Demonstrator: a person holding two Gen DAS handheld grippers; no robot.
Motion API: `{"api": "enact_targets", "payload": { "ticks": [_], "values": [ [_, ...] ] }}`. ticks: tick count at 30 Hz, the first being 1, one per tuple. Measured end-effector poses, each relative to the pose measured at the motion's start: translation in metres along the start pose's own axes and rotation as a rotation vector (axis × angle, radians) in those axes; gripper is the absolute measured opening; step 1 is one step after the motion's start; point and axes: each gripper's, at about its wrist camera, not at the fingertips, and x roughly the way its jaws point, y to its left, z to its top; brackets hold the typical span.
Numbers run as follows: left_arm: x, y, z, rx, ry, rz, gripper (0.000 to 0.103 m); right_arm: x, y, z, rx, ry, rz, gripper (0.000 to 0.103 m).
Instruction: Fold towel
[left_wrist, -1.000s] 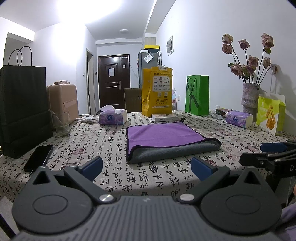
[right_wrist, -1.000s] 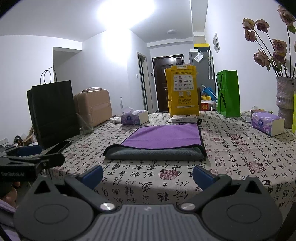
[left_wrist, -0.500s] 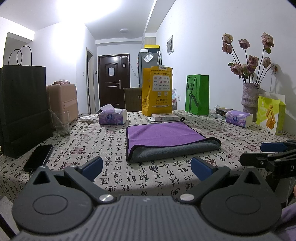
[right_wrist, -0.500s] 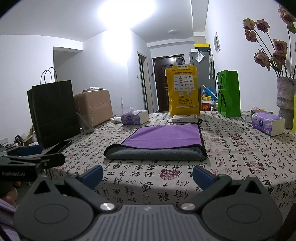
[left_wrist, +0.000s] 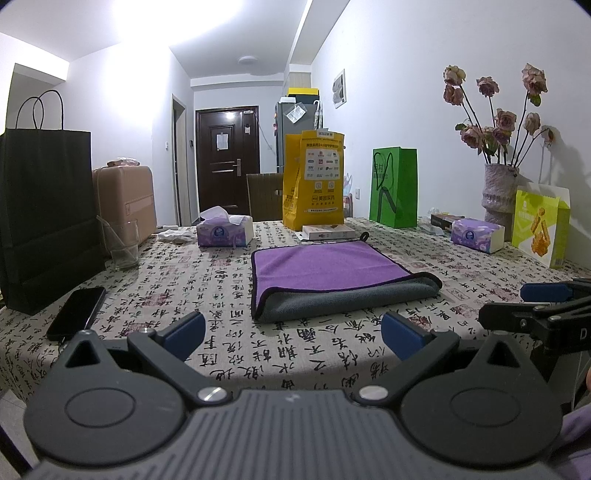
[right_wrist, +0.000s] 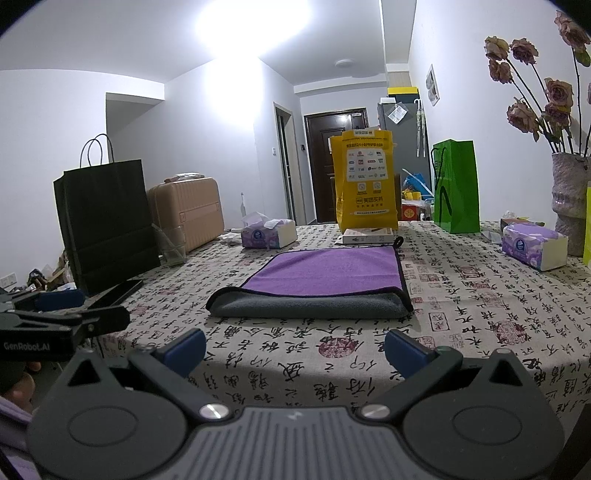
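Observation:
A purple towel with a grey underside lies folded flat on the table, its grey fold edge facing me; it also shows in the right wrist view. My left gripper is open and empty, held near the table's front edge, short of the towel. My right gripper is open and empty, also short of the towel. The right gripper shows at the right edge of the left wrist view, and the left gripper at the left edge of the right wrist view.
On the patterned tablecloth stand a black paper bag, a phone, a glass, two tissue packs, a yellow bag, a green bag, a vase of roses and a snack bag.

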Motion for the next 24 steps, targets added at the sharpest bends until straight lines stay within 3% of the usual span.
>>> {"api": "enact_targets", "payload": {
  "ticks": [24],
  "values": [
    [0.0006,0.0002,0.0006,0.001,0.002,0.0,0.103,-0.0007,-0.0008,-0.0001,-0.004,0.001,0.003,0.103]
  ]
}}
